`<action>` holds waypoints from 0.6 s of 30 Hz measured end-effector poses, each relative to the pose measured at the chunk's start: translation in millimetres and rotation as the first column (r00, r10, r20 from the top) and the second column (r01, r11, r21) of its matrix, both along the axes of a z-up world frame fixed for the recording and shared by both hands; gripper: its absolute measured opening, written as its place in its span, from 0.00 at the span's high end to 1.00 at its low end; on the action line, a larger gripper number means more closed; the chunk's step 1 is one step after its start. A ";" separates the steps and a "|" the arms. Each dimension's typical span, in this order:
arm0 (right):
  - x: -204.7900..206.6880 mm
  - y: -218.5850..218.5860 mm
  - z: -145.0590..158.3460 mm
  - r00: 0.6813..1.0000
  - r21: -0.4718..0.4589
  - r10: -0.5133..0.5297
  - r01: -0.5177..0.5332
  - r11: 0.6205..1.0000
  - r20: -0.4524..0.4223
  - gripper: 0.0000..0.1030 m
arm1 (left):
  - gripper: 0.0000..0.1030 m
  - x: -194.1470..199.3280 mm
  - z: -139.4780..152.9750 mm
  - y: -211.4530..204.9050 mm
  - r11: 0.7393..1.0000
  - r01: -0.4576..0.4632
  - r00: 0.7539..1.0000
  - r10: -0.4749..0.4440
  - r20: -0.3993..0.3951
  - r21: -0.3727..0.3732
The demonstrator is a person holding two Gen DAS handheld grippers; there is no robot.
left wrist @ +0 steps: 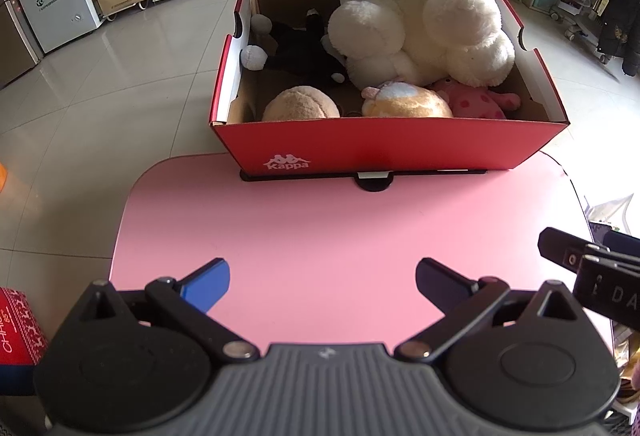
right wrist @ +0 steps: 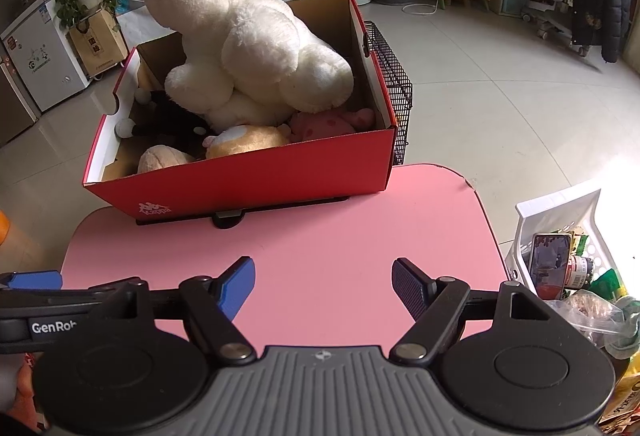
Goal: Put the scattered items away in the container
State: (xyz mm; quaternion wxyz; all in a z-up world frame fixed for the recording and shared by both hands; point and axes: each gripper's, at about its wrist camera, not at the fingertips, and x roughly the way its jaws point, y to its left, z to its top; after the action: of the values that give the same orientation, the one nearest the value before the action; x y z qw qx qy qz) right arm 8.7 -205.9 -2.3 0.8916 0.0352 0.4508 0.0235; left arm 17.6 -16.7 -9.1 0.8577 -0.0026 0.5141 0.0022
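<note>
We see the red box point(left wrist: 384, 145) at the far edge of the pink table point(left wrist: 320, 236), with a white bear point(right wrist: 248, 47) piled over smaller plush toys point(left wrist: 406, 103). A black toy point(left wrist: 304, 51) beneath it is mostly hidden, perhaps a cat. Our left gripper point(left wrist: 322, 286) and right gripper point(right wrist: 323, 286) hang above bare tabletop, jaws wide apart and empty.

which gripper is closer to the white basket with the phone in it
Right. The right gripper hovers over the pink table with the white basket just off its right side. The left gripper is further left, beyond the right one.
</note>
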 end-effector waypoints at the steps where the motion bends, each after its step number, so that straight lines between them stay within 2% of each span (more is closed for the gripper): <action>1: 0.0 0.2 0.0 1.000 0.000 0.001 -0.001 1.000 0.000 0.26 | 0.00 -0.1 0.0 0.3 1.000 0.000 1.000 0.000 0.000 0.000; 18: 2.8 2.5 3.8 1.000 -0.007 0.008 -0.008 1.000 0.020 0.26 | 0.00 3.5 2.4 0.5 1.000 0.012 1.000 -0.012 0.018 -0.002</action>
State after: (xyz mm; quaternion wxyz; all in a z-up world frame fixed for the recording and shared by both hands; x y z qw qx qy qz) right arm 11.5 -203.4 1.5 0.8961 0.0302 0.4421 0.0257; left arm 21.1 -16.2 -6.6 0.8623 -0.0007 0.5064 -0.0034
